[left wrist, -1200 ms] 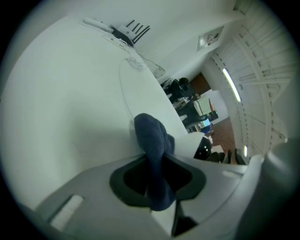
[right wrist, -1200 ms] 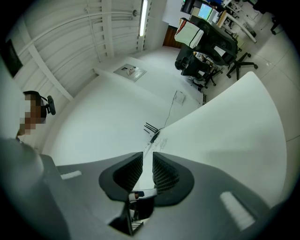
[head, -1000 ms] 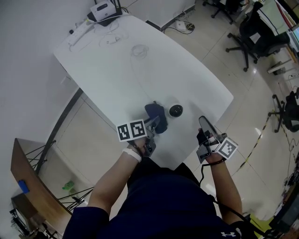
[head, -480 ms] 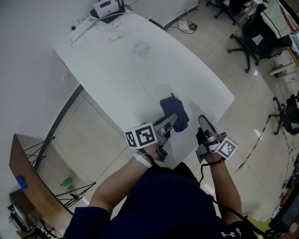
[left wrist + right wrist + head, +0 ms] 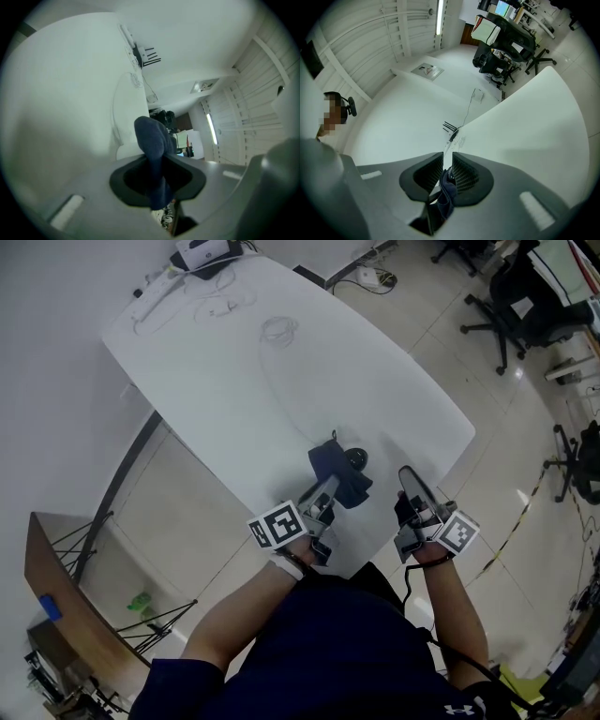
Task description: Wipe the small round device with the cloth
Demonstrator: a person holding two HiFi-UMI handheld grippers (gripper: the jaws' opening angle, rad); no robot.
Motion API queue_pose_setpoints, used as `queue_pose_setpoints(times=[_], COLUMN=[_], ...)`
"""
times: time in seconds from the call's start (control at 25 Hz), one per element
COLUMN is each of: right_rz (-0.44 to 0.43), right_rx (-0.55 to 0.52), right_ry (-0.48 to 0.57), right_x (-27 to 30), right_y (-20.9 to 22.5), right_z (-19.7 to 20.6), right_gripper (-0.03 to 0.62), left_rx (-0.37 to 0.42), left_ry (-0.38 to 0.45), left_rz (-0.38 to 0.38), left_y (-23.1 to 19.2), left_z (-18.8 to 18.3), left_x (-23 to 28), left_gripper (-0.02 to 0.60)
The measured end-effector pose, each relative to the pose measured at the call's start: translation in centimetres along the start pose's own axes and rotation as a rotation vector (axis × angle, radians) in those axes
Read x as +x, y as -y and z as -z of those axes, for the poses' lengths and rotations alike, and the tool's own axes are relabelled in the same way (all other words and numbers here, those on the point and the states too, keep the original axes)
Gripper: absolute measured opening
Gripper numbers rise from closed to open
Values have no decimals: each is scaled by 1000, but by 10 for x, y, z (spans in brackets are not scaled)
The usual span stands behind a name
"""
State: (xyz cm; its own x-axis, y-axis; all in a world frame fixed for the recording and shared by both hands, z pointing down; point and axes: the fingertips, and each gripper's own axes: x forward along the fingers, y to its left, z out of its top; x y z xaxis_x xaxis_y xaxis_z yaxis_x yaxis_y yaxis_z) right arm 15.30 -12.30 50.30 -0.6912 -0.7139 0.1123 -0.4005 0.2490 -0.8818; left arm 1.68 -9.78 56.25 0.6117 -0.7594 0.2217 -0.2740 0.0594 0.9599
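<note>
head view: the small round device [image 5: 355, 458], a low black disc, lies on the white table [image 5: 281, 381] near its front edge. the dark blue cloth [image 5: 328, 465] is bunched against the device's left and near sides and overlaps its rim. the left gripper [image 5: 330, 487] reaches in from the table edge with its jaws closed on the cloth. the right gripper [image 5: 406, 482] stands by the edge, apart from both cloth and device

left gripper view: the pinch itself, with a fold of cloth [image 5: 151, 136] squeezed between the pads and bulging out above them; the device cannot be seen here

right gripper view: the right gripper [image 5: 447, 158] keeps a narrow gap between its ribbed pads, which press on nothing. the cloth [image 5: 446, 192] appears through that gap, farther off

only the head view shows the device's round outline and where it lies
</note>
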Motion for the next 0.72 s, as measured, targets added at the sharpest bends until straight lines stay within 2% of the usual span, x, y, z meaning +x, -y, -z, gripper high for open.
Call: queue_pose_setpoints(times=[0.24,0.48,0.72], right_rz=[4,19,20], right_rx=[12,18,14], right_ry=[-22,-26,-9], right_x=[7,17,16], right_y=[5,13,10], right_z=[3,-2,-5], right_gripper=[64,64,63], left_rx=[-19,-23,35], left_ry=[-18,-24,-24], left_rz=[-43,-175,-290], left_y=[-26,-61,-76], left_z=[6,6,0], left_x=[1,2,0], left_gripper=[75,75,75])
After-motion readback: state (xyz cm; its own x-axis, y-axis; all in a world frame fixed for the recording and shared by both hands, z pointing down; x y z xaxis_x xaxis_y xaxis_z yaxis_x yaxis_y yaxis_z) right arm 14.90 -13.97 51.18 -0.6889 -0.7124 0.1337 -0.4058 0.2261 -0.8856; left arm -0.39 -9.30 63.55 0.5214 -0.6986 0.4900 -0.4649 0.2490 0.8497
